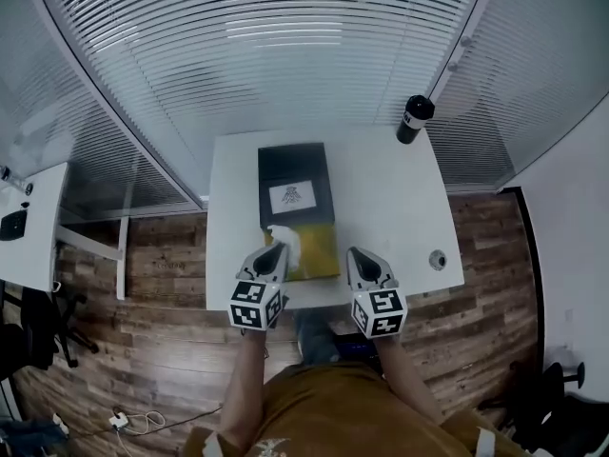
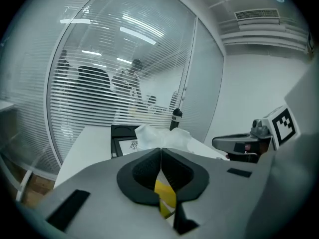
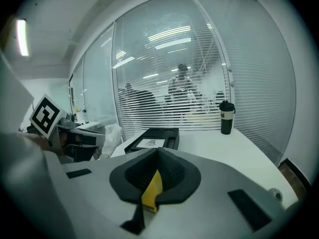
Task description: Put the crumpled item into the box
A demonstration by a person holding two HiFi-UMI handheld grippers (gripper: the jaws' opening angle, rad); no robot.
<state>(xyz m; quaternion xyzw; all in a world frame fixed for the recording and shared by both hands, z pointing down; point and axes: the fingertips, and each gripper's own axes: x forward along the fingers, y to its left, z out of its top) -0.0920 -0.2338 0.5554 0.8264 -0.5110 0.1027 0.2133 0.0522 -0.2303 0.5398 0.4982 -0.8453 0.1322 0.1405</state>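
Crumpled paper (image 1: pixel 284 239) sits at the tips of the left gripper (image 1: pixel 273 249), above the yellow panel (image 1: pixel 319 255) at the near end of the black box (image 1: pixel 295 162). Left jaws are closed and appear to pinch the paper. Right gripper (image 1: pixel 354 252) is just beside the panel, jaws closed, empty. Table (image 1: pixel 400 208) is white, with a bottle (image 1: pixel 415 118) at the far corner.

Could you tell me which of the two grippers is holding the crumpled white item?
The left gripper: its fingers pinch the crumpled item, while the right gripper is shut on nothing.
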